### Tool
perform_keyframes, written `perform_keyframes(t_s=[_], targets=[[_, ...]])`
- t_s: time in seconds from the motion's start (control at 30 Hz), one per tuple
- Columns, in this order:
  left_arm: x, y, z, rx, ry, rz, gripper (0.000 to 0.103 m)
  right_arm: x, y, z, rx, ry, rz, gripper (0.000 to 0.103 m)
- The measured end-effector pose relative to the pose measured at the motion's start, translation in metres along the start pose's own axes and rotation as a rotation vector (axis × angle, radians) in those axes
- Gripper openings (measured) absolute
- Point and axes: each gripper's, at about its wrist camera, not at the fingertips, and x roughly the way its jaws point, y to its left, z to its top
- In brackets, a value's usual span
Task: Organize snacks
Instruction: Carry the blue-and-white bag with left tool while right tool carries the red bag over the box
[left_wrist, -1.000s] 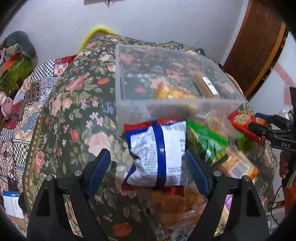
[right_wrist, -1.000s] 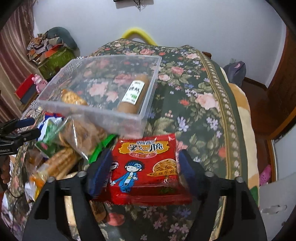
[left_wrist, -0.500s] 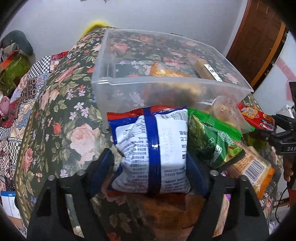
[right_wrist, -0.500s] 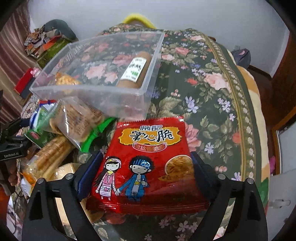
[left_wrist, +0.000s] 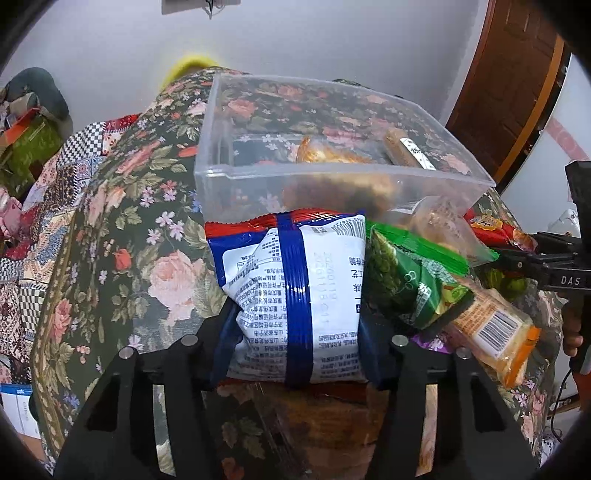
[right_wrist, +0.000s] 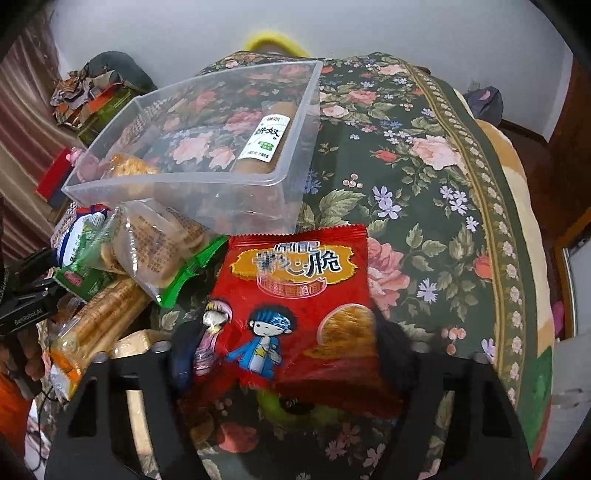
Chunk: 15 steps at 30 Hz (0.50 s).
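While its hand-held gripper (left_wrist: 295, 343) clamps it, the white packet (left_wrist: 291, 295) stands lengthwise toward the bin (left_wrist: 332, 177).

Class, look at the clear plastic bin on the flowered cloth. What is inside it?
Inside the clear plastic bin lie a brown cylindrical roll with a white label and a clear packet of golden crackers. Its frosted near wall blurs whatever sits low behind it.

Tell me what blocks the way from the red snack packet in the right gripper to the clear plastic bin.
Nothing visible does. The red snack packet sits between the right gripper's pads, which have just been closing on it. The clear plastic bin stands open-topped just beyond it, holding only a brown roll and a biscuit pack, with bare floor between them.
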Motion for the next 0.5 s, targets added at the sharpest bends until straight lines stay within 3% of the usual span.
perform_keyframes(t_s=[0.5], targets=[[-0.048, -0.001, 0.014, -0.007, -0.092, 0.015, 0.055, -0.056, 0.013, -0.002, -0.017, -0.118, -0.003, 0.064]])
